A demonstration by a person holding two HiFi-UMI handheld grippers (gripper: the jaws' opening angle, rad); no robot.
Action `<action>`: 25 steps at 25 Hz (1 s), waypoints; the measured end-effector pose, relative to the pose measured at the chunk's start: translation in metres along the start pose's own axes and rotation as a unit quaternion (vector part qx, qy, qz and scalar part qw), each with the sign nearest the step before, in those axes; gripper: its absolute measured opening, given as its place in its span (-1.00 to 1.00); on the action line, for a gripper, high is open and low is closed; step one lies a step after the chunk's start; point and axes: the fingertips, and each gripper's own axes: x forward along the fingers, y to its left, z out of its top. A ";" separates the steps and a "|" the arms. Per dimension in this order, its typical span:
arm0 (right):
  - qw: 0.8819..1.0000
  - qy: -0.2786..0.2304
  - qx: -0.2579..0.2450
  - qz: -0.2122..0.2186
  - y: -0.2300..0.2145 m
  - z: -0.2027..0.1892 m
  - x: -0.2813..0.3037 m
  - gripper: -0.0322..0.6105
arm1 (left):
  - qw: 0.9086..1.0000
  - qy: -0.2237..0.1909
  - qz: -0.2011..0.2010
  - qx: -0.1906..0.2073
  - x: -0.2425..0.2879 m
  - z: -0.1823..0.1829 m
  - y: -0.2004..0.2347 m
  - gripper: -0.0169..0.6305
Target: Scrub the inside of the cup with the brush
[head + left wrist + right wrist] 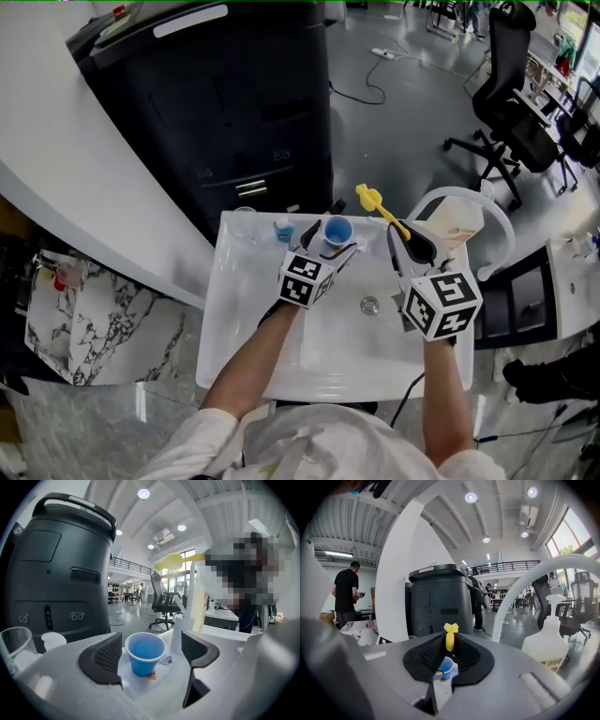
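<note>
In the head view a blue cup (pixel 337 230) stands upright on the back ledge of a white sink (pixel 221 323), mouth up, its long axis vertical. It is at about 11 o'clock from the drain (pixel 370 305). The left gripper (pixel 330 242) reaches in from 7 o'clock with its jaws spread wide, one on each side of the cup. The left gripper view shows the cup (pixel 145 652) between the two dark pads of the left gripper (pixel 151 648), with a gap on both sides, so neither pad presses on it. The cup looks empty inside.

The right gripper (pixel 405 236), at 3 o'clock from the cup, has its jaws pressed together on the handle of a yellow brush (pixel 380 208). The brush's long axis runs from the jaws up toward 10 to 11 o'clock in the head view. Its head is clear of the cup, between 1 and 2 o'clock from it. In the right gripper view the brush (pixel 450 637) sticks straight out past the right gripper (pixel 449 645), and the cup (pixel 446 667) shows low down beyond the pinched pads.

A clear glass (pixel 245 223) stands at 9 o'clock from the cup on the same ledge, with a small blue-capped bottle (pixel 283 229) between them. A large black bin (pixel 234 103) stands behind the sink at 12 o'clock. A white spray bottle (pixel 546 644) shows at 3 o'clock in the right gripper view.
</note>
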 end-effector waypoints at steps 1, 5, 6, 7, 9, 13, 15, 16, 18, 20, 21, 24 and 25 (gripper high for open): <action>1.000 0.002 0.000 -0.001 -0.001 -0.001 0.001 -0.79 | 1.000 0.002 0.001 -0.003 0.003 -0.003 0.001 0.30; 1.000 0.008 0.006 -0.009 -0.005 -0.007 0.003 -0.79 | 1.000 0.015 -0.001 -0.005 0.014 -0.014 0.006 0.30; 1.000 0.009 0.007 -0.010 -0.006 -0.009 0.004 -0.79 | 1.000 0.019 -0.002 -0.006 0.016 -0.017 0.007 0.30; 1.000 0.010 0.008 -0.012 -0.007 -0.010 0.004 -0.79 | 1.000 0.023 -0.003 -0.007 0.018 -0.020 0.008 0.30; 1.000 0.011 0.012 -0.017 -0.011 -0.013 0.005 -0.79 | 0.999 0.030 -0.007 -0.007 0.022 -0.026 0.008 0.30; 0.999 0.015 0.016 -0.025 -0.017 -0.017 0.007 -0.79 | 0.999 0.041 -0.012 0.000 0.029 -0.035 0.008 0.30; 0.999 0.018 0.017 -0.027 -0.018 -0.020 0.007 -0.79 | 0.999 0.047 -0.012 0.000 0.032 -0.039 0.010 0.30; 0.999 0.020 0.018 -0.027 -0.019 -0.021 0.007 -0.79 | 0.999 0.049 -0.012 0.001 0.033 -0.041 0.011 0.29; 0.999 0.023 0.018 -0.028 -0.021 -0.023 0.008 -0.79 | 0.999 0.052 -0.013 0.005 0.036 -0.042 0.012 0.29; 0.999 0.025 0.018 -0.030 -0.024 -0.024 0.009 -0.79 | 0.999 0.052 -0.012 0.011 0.037 -0.042 0.013 0.24; 0.999 0.026 0.018 -0.030 -0.025 -0.025 0.009 -0.79 | 0.998 0.052 -0.010 0.015 0.037 -0.042 0.013 0.11; 0.999 0.028 0.020 -0.030 -0.029 -0.025 0.010 -0.79 | 0.998 0.057 -0.003 0.020 0.036 -0.042 0.016 0.02; 0.999 0.027 0.020 -0.029 -0.030 -0.024 0.010 -0.79 | 0.998 0.057 -0.002 0.021 0.036 -0.040 0.016 0.02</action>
